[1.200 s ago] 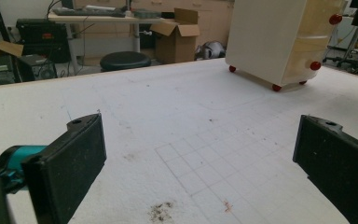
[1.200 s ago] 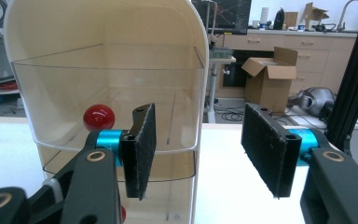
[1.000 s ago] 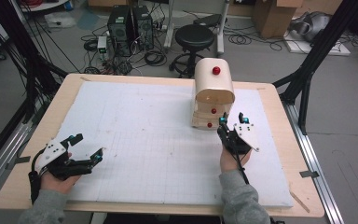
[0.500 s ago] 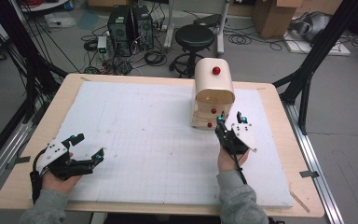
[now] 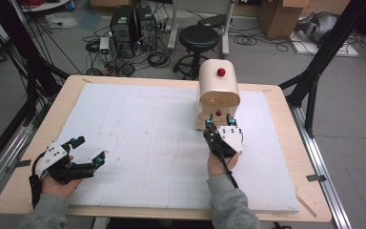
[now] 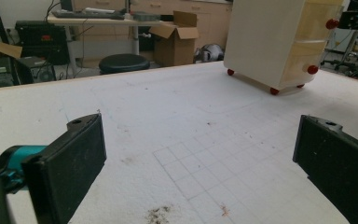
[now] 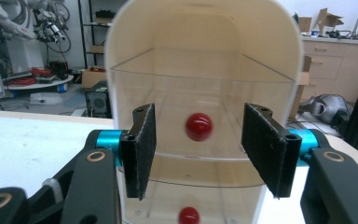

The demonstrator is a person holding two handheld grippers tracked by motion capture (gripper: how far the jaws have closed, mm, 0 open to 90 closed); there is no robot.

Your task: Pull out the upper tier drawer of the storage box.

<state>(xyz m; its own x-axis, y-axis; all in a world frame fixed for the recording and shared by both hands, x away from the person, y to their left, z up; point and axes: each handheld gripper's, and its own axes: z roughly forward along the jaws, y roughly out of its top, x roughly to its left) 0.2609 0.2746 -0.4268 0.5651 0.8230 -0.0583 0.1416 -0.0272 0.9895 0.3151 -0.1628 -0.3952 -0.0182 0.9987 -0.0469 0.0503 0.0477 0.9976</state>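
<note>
The small drawer cabinet (image 5: 218, 93) stands on the white gridded mat (image 5: 162, 138), at the far right-centre of the table (image 5: 38, 138). It is cream-coloured with an arched top and clear drawer fronts.

The right gripper (image 5: 218, 121) sits just in front of the cabinet, jaws apart. In the right gripper view the jaws flank the upper red knob (image 7: 198, 126) with a gap on each side, touching nothing. A lower red knob (image 7: 188, 216) shows beneath it. The drawers look empty through the clear fronts.

The high view alone shows a red knob (image 5: 221, 72) on the cabinet's top. The left gripper view alone shows the cabinet's red feet (image 6: 273, 91).

The left gripper (image 5: 89, 150) rests at the near left of the mat, well apart from the cabinet, jaws wide and empty.

The mat carries faint dirt marks. Beyond the table: a black stool (image 5: 199, 38), computer towers (image 5: 129, 26), floor cables and cardboard boxes (image 5: 279, 16).
</note>
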